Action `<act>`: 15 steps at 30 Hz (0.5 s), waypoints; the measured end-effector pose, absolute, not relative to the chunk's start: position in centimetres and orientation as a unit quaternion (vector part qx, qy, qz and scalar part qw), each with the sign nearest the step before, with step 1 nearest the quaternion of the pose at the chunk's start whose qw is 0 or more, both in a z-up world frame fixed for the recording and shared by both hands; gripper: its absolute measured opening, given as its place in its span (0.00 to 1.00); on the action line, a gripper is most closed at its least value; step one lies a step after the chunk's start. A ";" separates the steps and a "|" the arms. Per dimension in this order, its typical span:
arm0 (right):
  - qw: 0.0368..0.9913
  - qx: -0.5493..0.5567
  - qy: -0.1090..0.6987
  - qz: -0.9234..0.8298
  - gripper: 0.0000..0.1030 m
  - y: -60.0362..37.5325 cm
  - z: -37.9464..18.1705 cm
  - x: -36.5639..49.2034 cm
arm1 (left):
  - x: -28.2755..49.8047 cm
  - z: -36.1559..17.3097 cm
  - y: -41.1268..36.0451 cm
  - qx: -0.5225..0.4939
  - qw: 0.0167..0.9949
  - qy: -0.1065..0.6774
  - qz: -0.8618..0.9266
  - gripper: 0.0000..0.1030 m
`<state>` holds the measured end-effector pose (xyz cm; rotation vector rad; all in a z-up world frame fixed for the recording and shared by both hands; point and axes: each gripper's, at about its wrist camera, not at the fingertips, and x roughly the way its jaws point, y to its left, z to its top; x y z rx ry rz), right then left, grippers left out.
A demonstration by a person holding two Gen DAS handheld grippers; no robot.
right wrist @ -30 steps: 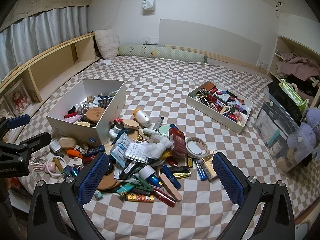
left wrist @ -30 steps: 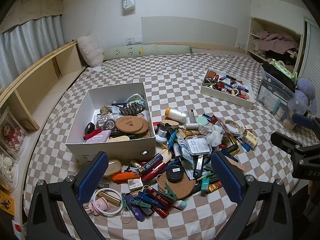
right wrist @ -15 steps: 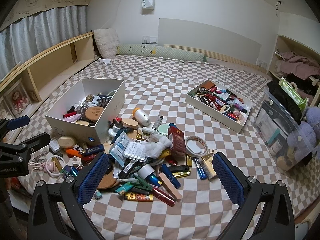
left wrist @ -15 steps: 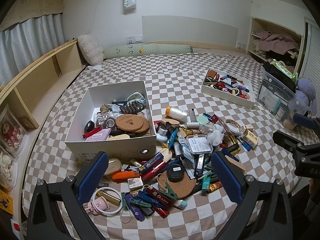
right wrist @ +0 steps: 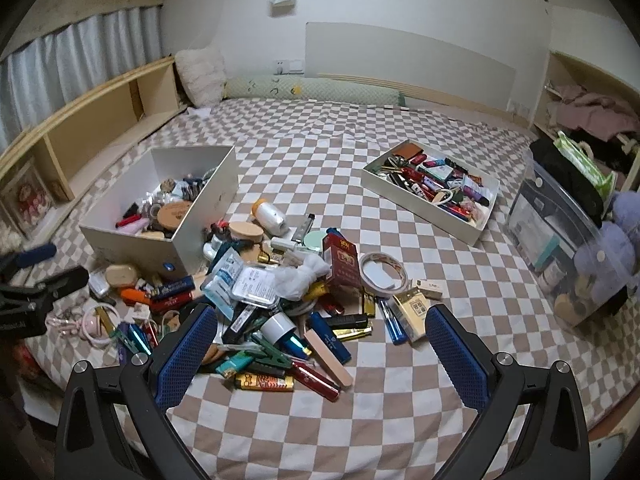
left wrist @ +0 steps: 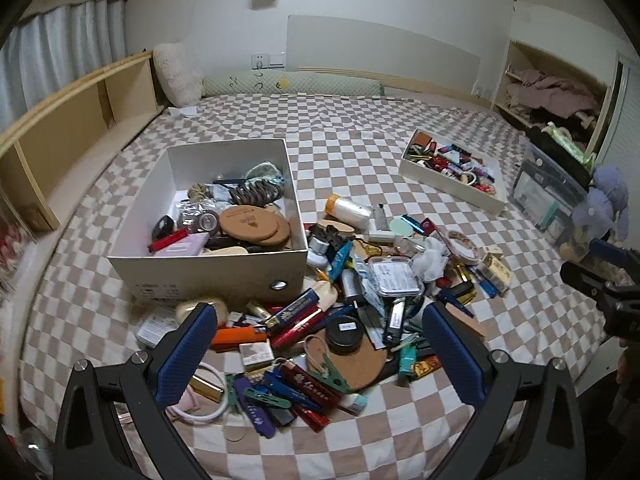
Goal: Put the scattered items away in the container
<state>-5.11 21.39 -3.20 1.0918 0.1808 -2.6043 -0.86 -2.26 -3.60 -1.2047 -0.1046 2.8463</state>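
Blue-padded claws (left wrist: 320,350) (right wrist: 322,354) wide, empty.

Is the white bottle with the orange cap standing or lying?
Lying. The white bottle rests on its side on the bedspread, beside the white box.

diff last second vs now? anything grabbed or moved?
Nothing grabbed or released. Both cameras have eased slightly toward the pile of small items. The left gripper and right gripper stay open and empty; the pile, white box and shallow tray are unmoved.
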 end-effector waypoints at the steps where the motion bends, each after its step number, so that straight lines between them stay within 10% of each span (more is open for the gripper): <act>1: 0.160 0.375 0.052 -0.911 1.00 21.7 -2.9 -5.1 | -0.7 -3.7 -2.3 -0.383 0.029 -0.035 0.923 1.00; 15: 0.191 0.339 0.012 -0.921 1.00 23.4 -2.5 -5.0 | 0.8 -5.4 -7.3 -0.349 -0.006 -0.051 0.936 1.00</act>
